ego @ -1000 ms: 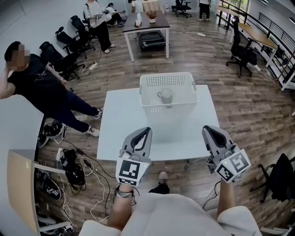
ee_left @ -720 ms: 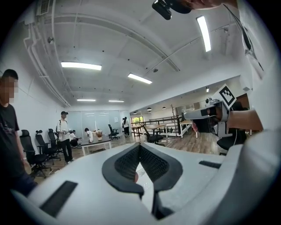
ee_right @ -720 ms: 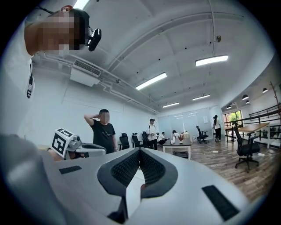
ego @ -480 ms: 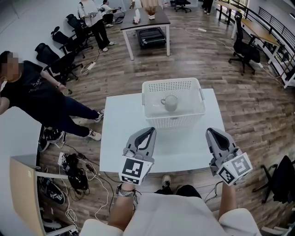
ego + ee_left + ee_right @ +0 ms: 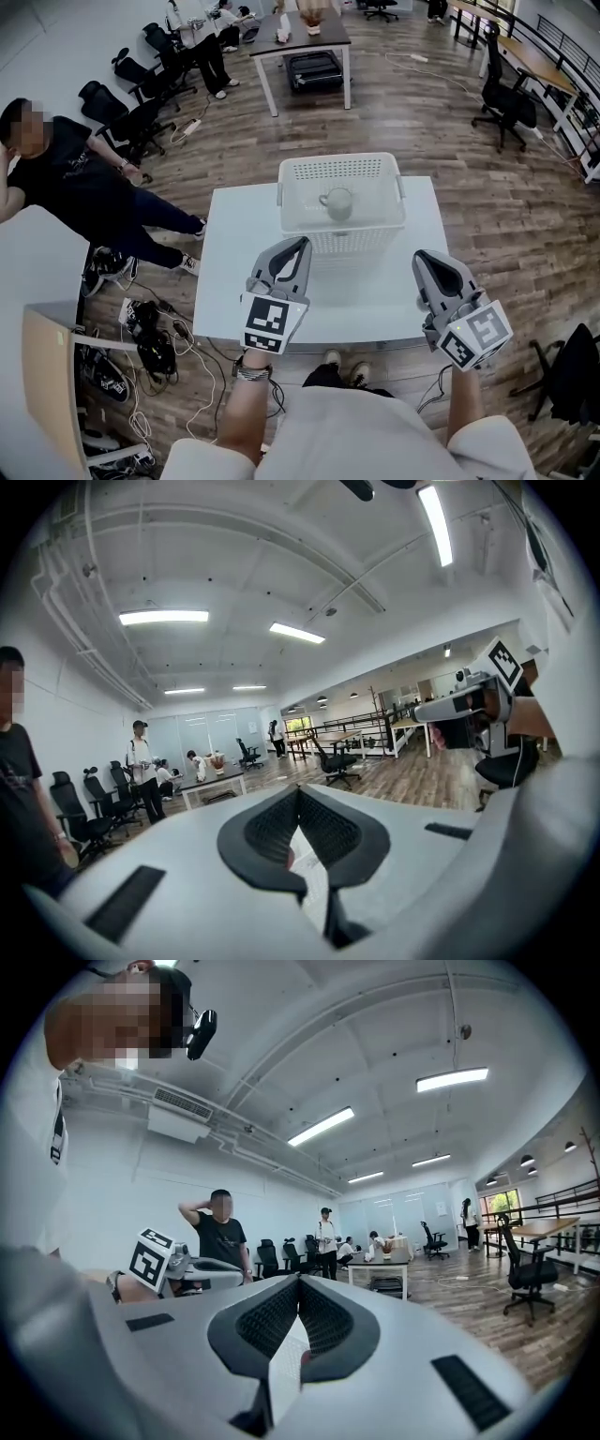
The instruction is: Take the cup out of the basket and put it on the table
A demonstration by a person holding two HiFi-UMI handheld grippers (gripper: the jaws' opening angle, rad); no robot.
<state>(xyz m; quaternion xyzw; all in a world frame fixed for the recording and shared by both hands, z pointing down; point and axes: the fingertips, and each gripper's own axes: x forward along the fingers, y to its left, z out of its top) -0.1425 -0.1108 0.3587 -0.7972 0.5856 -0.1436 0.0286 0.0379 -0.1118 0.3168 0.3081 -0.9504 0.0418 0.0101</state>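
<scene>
A pale grey cup [image 5: 337, 202] lies inside the white perforated basket [image 5: 382, 217] at the far side of the white table [image 5: 375, 291]. Both grippers hover over the table's near edge, short of the basket and apart from it. My left gripper [image 5: 299, 246] is shut with nothing between its pads [image 5: 319, 829]. My right gripper [image 5: 424, 260] is likewise shut and empty, its pads [image 5: 323, 1316] meeting at the tip. Both gripper views point up across the room, so neither shows the cup or the basket.
A person in black [image 5: 66, 183] stands left of the table. Cables and bags [image 5: 150, 337] lie on the floor at the lower left. Office chairs [image 5: 502, 89] and another table [image 5: 300, 37] stand farther back, with people [image 5: 202, 42] beside them.
The head view has swayed a little, so the table and basket sit slightly differently in the picture. Both grippers stay shut near the table's front edge. The cup stays in the basket.
</scene>
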